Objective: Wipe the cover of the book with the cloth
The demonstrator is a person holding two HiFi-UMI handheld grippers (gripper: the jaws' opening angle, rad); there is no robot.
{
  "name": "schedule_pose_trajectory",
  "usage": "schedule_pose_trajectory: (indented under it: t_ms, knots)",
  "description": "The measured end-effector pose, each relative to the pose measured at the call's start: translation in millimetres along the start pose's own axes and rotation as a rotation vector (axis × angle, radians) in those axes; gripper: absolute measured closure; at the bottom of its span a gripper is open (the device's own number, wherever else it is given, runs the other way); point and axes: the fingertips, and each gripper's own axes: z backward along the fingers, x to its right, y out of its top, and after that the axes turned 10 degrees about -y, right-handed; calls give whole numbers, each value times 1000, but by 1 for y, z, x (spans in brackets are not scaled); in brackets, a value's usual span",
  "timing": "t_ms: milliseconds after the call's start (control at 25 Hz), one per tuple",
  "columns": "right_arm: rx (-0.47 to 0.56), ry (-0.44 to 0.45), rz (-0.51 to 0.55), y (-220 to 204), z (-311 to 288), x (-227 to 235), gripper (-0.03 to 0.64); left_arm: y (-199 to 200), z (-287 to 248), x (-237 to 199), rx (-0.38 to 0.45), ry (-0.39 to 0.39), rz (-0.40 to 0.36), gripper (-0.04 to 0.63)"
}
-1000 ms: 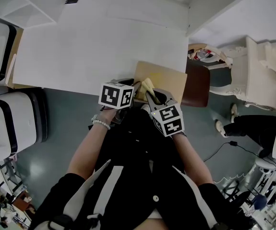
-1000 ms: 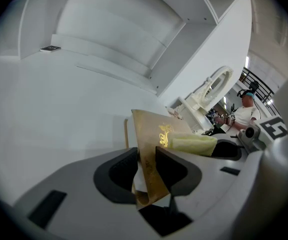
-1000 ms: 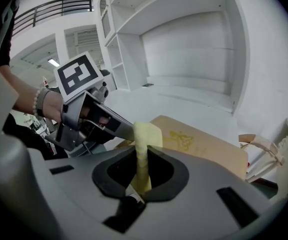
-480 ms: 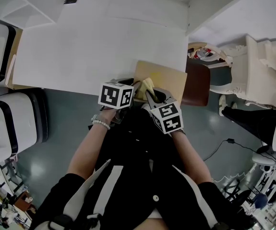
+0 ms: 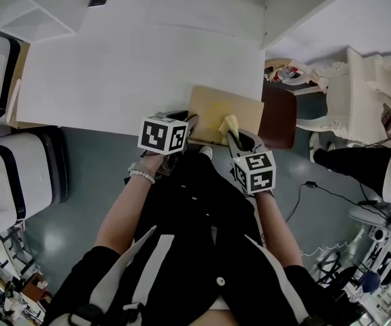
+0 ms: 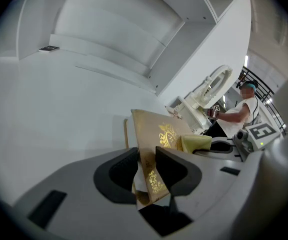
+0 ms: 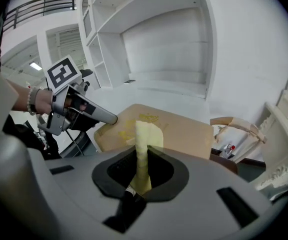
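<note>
A tan book point(image 5: 230, 109) with gold print lies at the near right corner of the white table point(image 5: 141, 66). My left gripper point(image 5: 190, 123) is shut on the book's near left edge; in the left gripper view the cover point(image 6: 156, 129) runs between both jaws of the left gripper point(image 6: 146, 156). My right gripper point(image 5: 233, 134) is shut on a folded yellow cloth point(image 5: 228, 124), which rests on the cover toward its right half. The right gripper view has the cloth point(image 7: 145, 139) standing up from the right gripper point(image 7: 142, 156) over the book point(image 7: 184, 129).
A brown chair seat point(image 5: 279, 121) adjoins the book on the right, with white ornate furniture point(image 5: 365, 94) beyond. White machines point(image 5: 8, 172) stand left of the table. A person point(image 5: 368, 172) sits at far right. White shelves point(image 5: 32, 5) rise behind the table.
The right gripper has slid the cloth rightward across the cover, from near the left gripper toward the book's right half. The left gripper and the book have kept still.
</note>
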Motion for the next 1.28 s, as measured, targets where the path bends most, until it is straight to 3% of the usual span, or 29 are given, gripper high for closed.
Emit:
schedule_pose_trajectory:
  t_ms: [840,1040,1280]
  knots:
    - [-47,-176,-94,-37,31,71,580,0,0,0,4,1,5,482]
    - [-27,-153,-79,-26,30,60,580,0,0,-1,5,5,7,482]
    - [25,-37,-30,-1,27,16,580,1,0,0,7,8,2,482]
